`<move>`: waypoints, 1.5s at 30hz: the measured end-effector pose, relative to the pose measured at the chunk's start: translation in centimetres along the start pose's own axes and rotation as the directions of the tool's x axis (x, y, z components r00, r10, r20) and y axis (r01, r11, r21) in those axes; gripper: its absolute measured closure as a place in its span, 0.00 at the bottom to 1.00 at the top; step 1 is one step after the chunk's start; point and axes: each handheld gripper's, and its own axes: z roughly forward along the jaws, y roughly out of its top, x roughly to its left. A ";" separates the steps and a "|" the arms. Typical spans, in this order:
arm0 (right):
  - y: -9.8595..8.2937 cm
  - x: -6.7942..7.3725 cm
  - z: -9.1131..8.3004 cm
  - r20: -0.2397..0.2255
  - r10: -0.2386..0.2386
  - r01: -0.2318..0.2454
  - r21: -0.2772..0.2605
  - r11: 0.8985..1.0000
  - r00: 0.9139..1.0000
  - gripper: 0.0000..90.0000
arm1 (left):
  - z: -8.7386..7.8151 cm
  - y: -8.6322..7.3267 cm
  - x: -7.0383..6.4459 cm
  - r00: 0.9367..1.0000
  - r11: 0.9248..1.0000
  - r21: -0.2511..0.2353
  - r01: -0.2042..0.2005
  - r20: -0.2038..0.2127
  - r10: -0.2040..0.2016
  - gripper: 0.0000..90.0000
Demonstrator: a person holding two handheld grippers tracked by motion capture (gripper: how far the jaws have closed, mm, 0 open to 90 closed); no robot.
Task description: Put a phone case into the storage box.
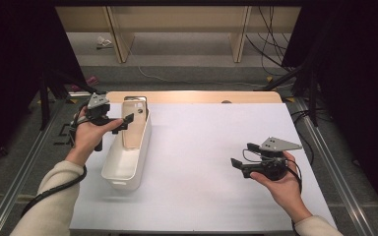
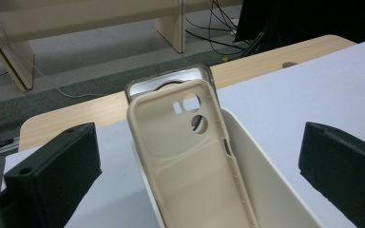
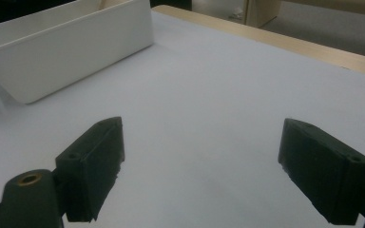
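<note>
Item 1: white oblong bin (image 1: 128,164), standing on the white worktop (image 1: 211,162) towards its left side, long axis running away from the person. It also appears at the upper left of the right gripper view (image 3: 71,52).

Item 2: beige phone case (image 1: 133,129), soft-looking, with camera cut-outs near its top. It stands tilted in the far end of the bin, its upper end above the rim, inner face towards the left gripper's camera (image 2: 190,156).

Item 3: second case or phone, grey and metallic (image 1: 135,101), directly behind the beige one, its top edge showing just above it (image 2: 171,81). Which of the two it is cannot be told.

Item 4: left gripper (image 1: 120,123), held in the person's left hand (image 1: 89,135) at the bin's left rim. Fingers (image 2: 52,175) spread wide either side of the beige case, apart from it, holding nothing.

Item 5: right gripper (image 1: 242,158), held in the right hand (image 1: 280,182) above bare worktop, well apart from the bin, pointing towards it. Fingers (image 3: 95,166) spread wide, empty.

Item 6: pale wooden table edge (image 1: 192,96) beyond the white surface.
</note>
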 end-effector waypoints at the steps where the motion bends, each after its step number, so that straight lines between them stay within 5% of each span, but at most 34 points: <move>1: 0.0 0.0 0.0 -0.001 0.001 -0.001 0.001 1.000 1.000 0.18 | -0.3 0.0 -0.2 1.000 1.000 -0.003 -0.008 0.003 0.008 0.00; 26: 0.0 -0.1 -0.1 0.004 0.000 0.000 -0.001 1.000 1.000 0.18 | -4.1 -1.9 -2.8 0.998 0.998 -0.044 -0.033 0.050 0.035 0.01; 45: 0.1 -0.3 -0.2 0.007 0.001 -0.001 -0.007 1.000 1.000 0.18 | -5.6 -3.2 -4.6 0.993 0.997 -0.063 -0.048 0.105 0.054 0.01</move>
